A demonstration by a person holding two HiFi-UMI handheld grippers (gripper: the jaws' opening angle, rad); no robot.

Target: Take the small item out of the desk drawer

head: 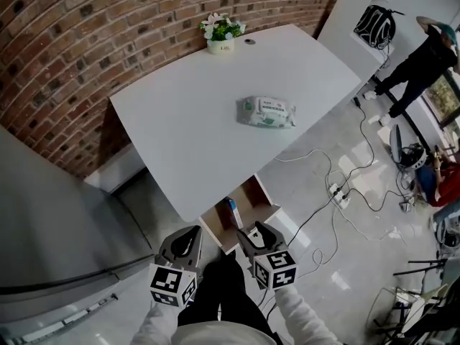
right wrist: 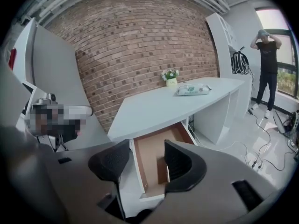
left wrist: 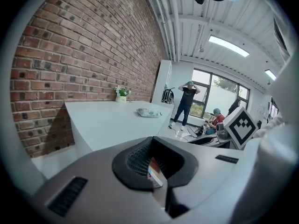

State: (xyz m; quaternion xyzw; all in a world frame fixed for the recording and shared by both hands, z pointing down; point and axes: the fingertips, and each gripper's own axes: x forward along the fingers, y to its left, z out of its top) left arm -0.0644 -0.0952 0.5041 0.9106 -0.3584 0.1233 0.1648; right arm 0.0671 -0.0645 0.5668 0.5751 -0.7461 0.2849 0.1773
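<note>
A shallow brown desk drawer [head: 248, 201] stands pulled out under the near corner of the white desk [head: 187, 121]. In it lies a small blue and white box [head: 231, 211]. Both grippers hover just in front of the drawer. My left gripper [head: 188, 241] is to the drawer's left, its pads meeting at the tips. In the left gripper view the box [left wrist: 155, 174] shows through the hollow behind those tips [left wrist: 156, 160]. My right gripper [head: 255, 236] is open and empty. In the right gripper view the drawer [right wrist: 152, 153] lies between its spread jaws [right wrist: 145, 164].
A pack of wipes [head: 267, 112] and a small flower pot [head: 222, 34] sit on the desk. A brick wall runs behind it. A grey cabinet [head: 57, 221] stands at the left. Cables and a power strip [head: 338, 192] lie on the floor. A person [head: 420, 63] stands far right.
</note>
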